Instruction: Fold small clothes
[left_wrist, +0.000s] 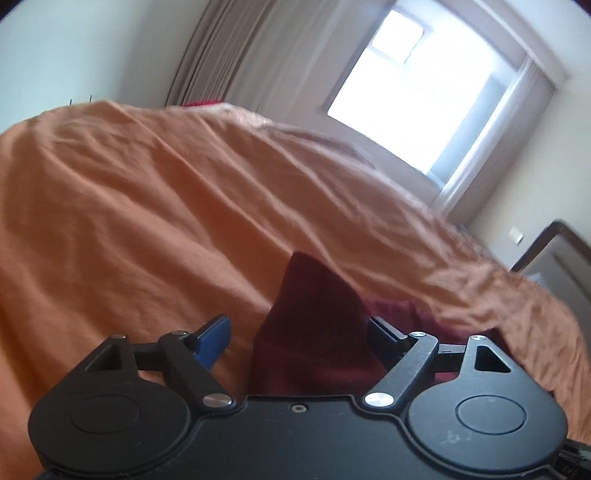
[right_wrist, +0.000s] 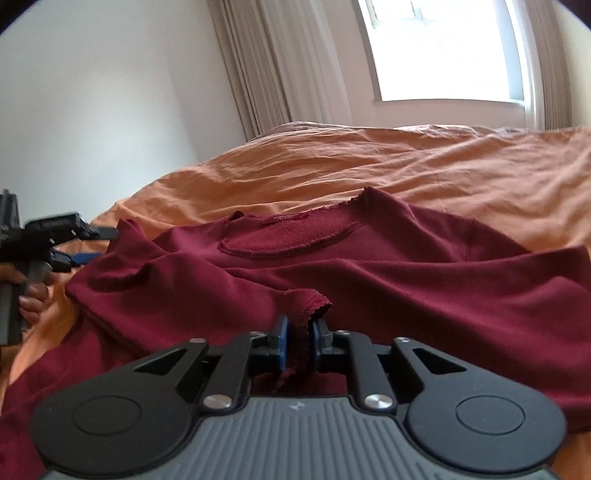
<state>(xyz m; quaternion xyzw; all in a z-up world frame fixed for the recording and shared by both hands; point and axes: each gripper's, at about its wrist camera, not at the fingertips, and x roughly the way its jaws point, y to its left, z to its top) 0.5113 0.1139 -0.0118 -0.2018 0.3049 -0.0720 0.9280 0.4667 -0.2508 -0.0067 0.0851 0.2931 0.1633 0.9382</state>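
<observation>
A maroon sweatshirt (right_wrist: 369, 280) lies spread on the orange bedsheet (right_wrist: 406, 166), its neckline facing away from me. My right gripper (right_wrist: 299, 339) is shut on a hemmed edge of the shirt, which bunches up between the blue pads. At the shirt's left corner my left gripper (right_wrist: 94, 245) stands open. In the left wrist view a peak of the maroon shirt (left_wrist: 310, 317) rises between the wide-apart fingers of the left gripper (left_wrist: 299, 332), which do not pinch it.
A hand (right_wrist: 33, 295) holds the left gripper's handle at the bed's left edge. Beige curtains (right_wrist: 280, 66) and a bright window (right_wrist: 443, 48) stand beyond the bed. A dark-framed piece of furniture (left_wrist: 557, 258) is at the right.
</observation>
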